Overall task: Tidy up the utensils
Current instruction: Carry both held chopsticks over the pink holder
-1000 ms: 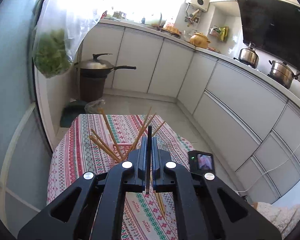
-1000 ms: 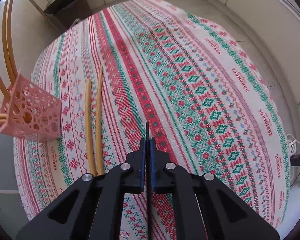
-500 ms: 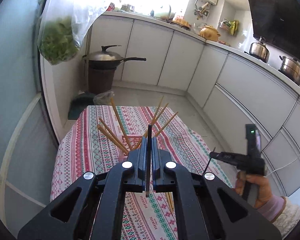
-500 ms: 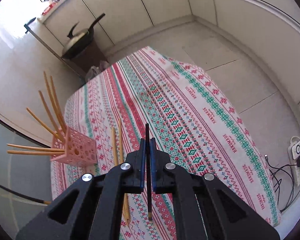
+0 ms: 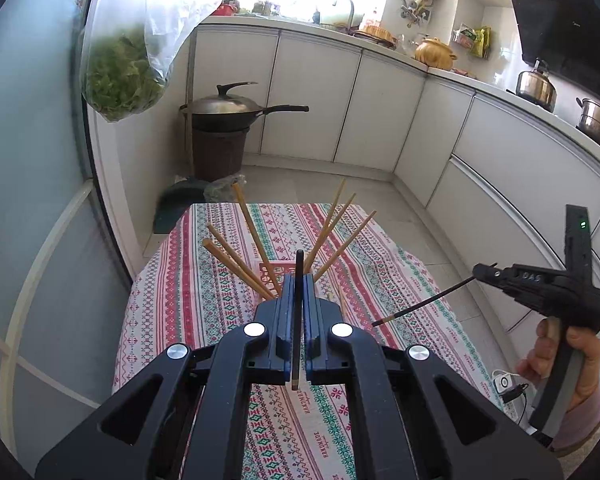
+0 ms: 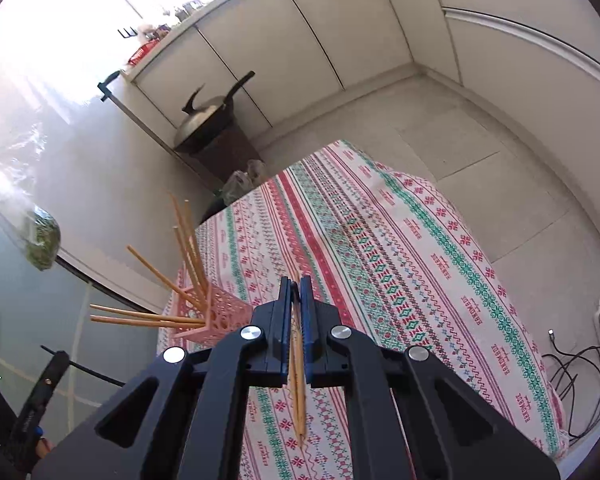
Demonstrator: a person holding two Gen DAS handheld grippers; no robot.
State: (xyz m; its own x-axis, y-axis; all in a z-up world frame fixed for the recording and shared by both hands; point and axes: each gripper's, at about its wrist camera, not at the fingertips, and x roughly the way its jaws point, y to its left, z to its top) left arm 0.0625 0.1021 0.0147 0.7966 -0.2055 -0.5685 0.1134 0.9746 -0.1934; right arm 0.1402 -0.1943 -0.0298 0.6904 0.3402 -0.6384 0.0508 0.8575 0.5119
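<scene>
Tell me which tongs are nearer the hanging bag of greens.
Left. The bag of greens hangs large, up and left of the left tongs; the right tongs are over toward the table's right side, where the bag looks small and far off left.

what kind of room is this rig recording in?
Almost certainly a home kitchen: white cabinets under a cluttered counter, a lidded wok, steel pots below a range hood.

Patterned tablecloth [image 6: 400,264] under pink holder [image 6: 224,316], chopsticks [image 6: 299,392]
</scene>
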